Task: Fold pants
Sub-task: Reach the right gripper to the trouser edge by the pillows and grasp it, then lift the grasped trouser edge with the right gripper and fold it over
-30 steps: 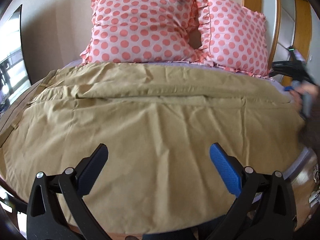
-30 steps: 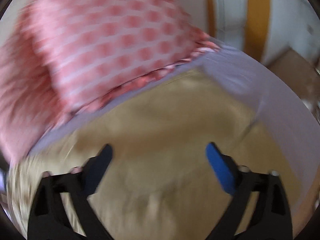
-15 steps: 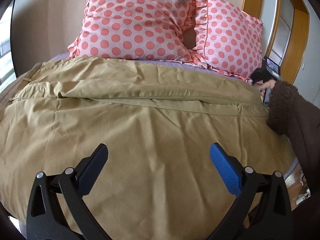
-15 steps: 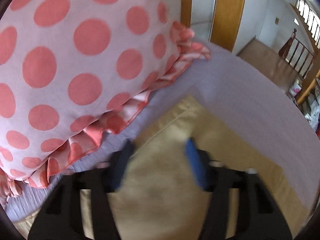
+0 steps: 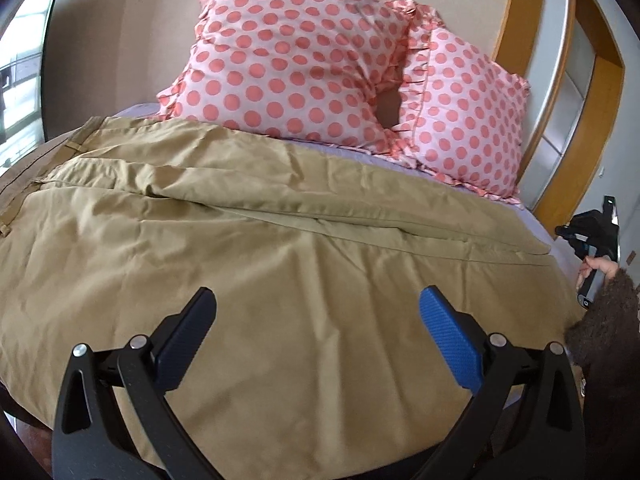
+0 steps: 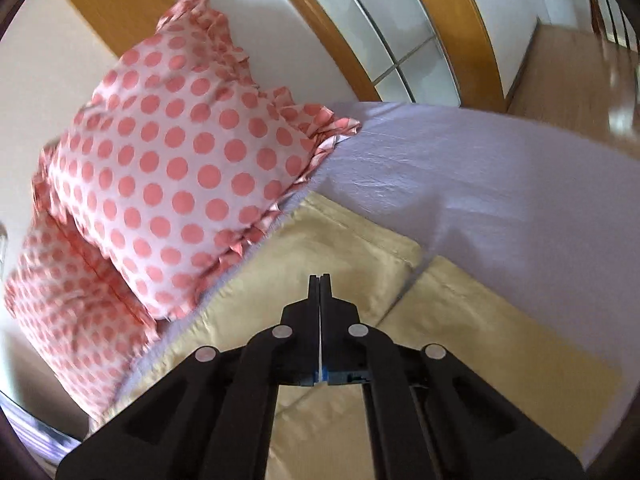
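Observation:
Tan pants point(image 5: 280, 248) lie spread flat across the bed, waistband at the left, leg ends at the right. My left gripper point(image 5: 316, 320) is open and empty, held above the near leg. In the right wrist view the two leg hems point(image 6: 360, 256) lie side by side on the lilac sheet. My right gripper point(image 6: 320, 280) is shut with nothing between its fingers, held just above the far leg's hem. The right gripper point(image 5: 592, 236) also shows in the left wrist view at the bed's right edge, held by a hand in a brown sleeve.
Two pink polka-dot pillows point(image 5: 304, 60) point(image 6: 176, 168) lean against the wall at the head of the bed. Lilac sheet point(image 6: 480, 184) lies bare beyond the hems. A wooden-framed glass door point(image 6: 400, 32) and wooden floor stand to the right.
My right gripper has closed from wide open to shut and pulled back from the pillow to over the leg hems. The left gripper stayed open and shifted slightly.

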The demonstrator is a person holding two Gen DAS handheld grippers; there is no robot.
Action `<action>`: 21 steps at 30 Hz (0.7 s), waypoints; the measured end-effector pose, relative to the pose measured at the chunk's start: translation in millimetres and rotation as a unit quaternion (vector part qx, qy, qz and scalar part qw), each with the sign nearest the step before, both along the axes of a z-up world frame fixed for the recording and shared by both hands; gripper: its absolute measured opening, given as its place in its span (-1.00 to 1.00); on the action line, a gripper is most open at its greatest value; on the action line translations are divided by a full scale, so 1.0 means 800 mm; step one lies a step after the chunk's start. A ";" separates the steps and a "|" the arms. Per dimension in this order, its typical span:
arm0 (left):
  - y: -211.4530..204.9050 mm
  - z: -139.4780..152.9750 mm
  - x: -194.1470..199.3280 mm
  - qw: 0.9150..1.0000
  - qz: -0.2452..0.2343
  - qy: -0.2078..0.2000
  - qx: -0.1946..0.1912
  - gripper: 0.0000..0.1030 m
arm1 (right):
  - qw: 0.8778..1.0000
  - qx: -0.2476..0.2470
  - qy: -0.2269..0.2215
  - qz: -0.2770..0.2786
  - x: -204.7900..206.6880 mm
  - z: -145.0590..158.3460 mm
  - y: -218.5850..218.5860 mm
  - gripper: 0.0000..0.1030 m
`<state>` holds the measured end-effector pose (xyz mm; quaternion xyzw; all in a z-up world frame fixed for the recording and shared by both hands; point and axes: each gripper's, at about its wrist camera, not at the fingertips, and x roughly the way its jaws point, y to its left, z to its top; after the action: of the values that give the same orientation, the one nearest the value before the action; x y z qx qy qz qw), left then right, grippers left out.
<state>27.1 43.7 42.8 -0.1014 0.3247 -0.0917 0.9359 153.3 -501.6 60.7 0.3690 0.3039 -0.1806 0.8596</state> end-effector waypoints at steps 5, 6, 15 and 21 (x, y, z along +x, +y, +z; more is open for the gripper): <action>-0.018 0.002 -0.002 1.000 -0.016 -0.003 0.012 0.96 | 0.999 0.020 0.049 -0.009 0.052 0.015 0.022 0.38; -0.019 0.003 -0.003 1.000 -0.018 -0.006 0.016 0.96 | 0.998 0.006 0.060 -0.011 0.074 0.014 0.028 0.37; -0.016 -0.005 0.015 0.999 -0.009 0.002 0.033 0.96 | 0.973 -0.069 0.215 -0.052 0.235 -0.030 0.089 0.33; -0.005 -0.013 0.023 1.000 -0.005 0.013 0.023 0.96 | 0.966 -0.140 0.211 -0.053 0.226 -0.037 0.089 -0.76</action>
<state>45.6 39.5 32.4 -0.0793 0.3398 -0.0880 0.9330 334.3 -430.4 31.0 0.2140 0.4304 -0.3403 0.8081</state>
